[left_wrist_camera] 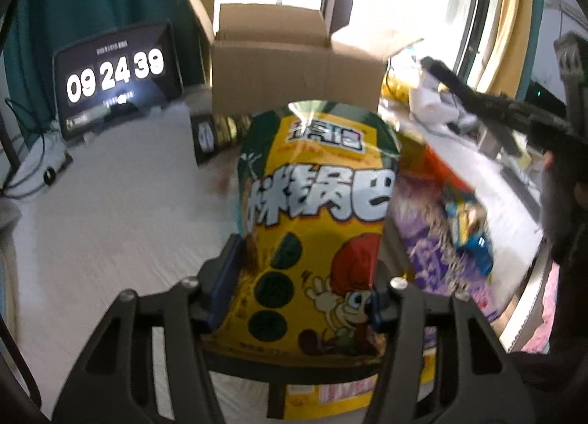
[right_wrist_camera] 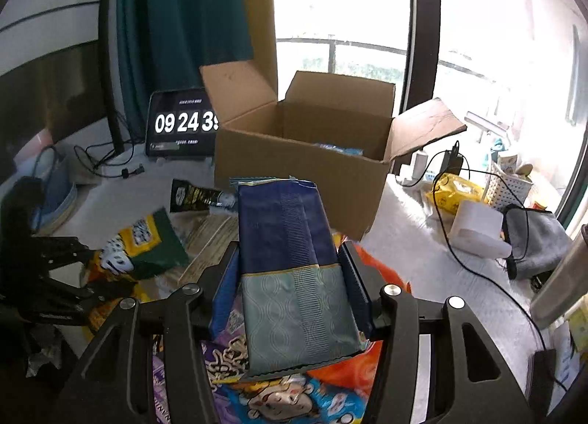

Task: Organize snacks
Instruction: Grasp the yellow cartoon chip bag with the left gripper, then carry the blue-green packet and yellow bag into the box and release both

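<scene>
Left gripper (left_wrist_camera: pixel 297 299) grips a yellow snack bag (left_wrist_camera: pixel 312 211) with green trim, blue pads pressed against both its sides, bag lifted off the desk (left_wrist_camera: pixel 110 211) and standing upright in the jaws. No earlier view to compare.

Right gripper (right_wrist_camera: pixel 290 288) is closed on a navy and grey-green packet (right_wrist_camera: pixel 290 277), pads tight on both edges, packet raised and pointing toward the cardboard box (right_wrist_camera: pixel 294 166).

Box sits at the desk's far edge, by the window, all flaps open; something blue lies inside on its floor. Beside it to the left, at the far left corner, a tablet clock (left_wrist_camera: pixel 117 78) leans upright. A black and gold pouch (right_wrist_camera: pixel 198 198) lies flat just in front of the box.

Loose snacks remain heaped on the near part of the desk: a purple bag (left_wrist_camera: pixel 433 251), an orange one (right_wrist_camera: pixel 371 269), a blue cartoon-printed one (right_wrist_camera: pixel 286 398).

Right side of desk: cables, white paper roll (right_wrist_camera: pixel 477 229), grey cloth (right_wrist_camera: pixel 536 240).
</scene>
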`<act>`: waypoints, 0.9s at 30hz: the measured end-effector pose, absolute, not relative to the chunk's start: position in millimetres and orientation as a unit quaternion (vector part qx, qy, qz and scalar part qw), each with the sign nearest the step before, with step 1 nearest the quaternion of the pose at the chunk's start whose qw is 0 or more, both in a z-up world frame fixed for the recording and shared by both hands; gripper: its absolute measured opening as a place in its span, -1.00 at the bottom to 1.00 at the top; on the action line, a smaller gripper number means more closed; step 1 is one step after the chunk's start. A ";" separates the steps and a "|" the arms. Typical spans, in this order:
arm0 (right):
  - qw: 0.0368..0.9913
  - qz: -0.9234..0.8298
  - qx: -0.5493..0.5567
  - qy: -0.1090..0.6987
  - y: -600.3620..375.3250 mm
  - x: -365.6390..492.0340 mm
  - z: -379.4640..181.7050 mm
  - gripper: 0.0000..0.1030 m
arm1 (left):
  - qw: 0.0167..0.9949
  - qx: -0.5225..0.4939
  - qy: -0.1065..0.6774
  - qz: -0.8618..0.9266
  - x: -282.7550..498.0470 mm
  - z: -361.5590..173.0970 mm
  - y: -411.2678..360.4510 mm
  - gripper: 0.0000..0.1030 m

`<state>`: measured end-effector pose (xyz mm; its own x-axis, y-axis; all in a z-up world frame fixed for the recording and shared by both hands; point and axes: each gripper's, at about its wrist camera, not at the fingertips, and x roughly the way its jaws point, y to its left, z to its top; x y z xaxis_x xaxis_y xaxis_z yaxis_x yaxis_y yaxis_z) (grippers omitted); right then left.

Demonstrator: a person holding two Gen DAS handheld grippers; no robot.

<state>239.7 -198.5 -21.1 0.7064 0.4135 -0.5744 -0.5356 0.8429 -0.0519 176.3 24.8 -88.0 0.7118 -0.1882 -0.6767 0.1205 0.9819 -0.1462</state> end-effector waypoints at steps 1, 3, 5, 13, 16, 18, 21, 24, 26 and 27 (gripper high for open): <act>0.918 0.258 -0.106 0.281 -199.5 242.3 -19.2 0.09 | 0.926 -0.046 0.365 -0.082 178.4 -82.6 24.7 0.12; 0.920 0.255 -0.103 0.277 -201.2 248.0 -15.9 0.09 | 0.931 -0.046 0.354 -0.081 182.6 -71.3 25.6 0.12; 0.922 0.253 -0.100 0.274 -202.9 253.8 -12.2 0.09 | 0.935 -0.043 0.343 -0.078 188.1 -62.9 27.6 0.12; 0.930 0.238 -0.085 0.265 -210.7 283.3 -0.7 0.09 | 0.945 -0.031 0.316 -0.071 222.3 -42.7 33.0 0.12; 0.933 0.232 -0.081 0.262 -212.6 295.8 3.3 0.09 | 0.951 -0.028 0.301 -0.065 237.3 -33.0 37.5 0.12; 0.936 0.229 -0.078 0.257 -213.8 304.5 7.1 0.09 | 0.954 -0.026 0.292 -0.061 248.5 -26.2 40.0 0.12; 0.938 0.224 -0.075 0.252 -214.0 315.5 11.5 0.09 | 0.960 -0.020 0.275 -0.054 264.9 -16.4 43.8 0.12; 0.940 0.222 -0.073 0.248 -213.6 328.8 14.6 0.09 | 0.964 -0.014 0.261 -0.048 281.8 -8.5 48.1 0.12; 0.942 0.220 -0.072 0.245 -212.6 337.5 17.0 0.09 | 0.967 -0.014 0.250 -0.043 292.0 -2.5 51.2 0.12; 0.942 0.219 -0.071 0.243 -212.1 342.3 17.9 0.09 | 0.969 -0.013 0.244 -0.040 298.5 1.2 52.9 0.12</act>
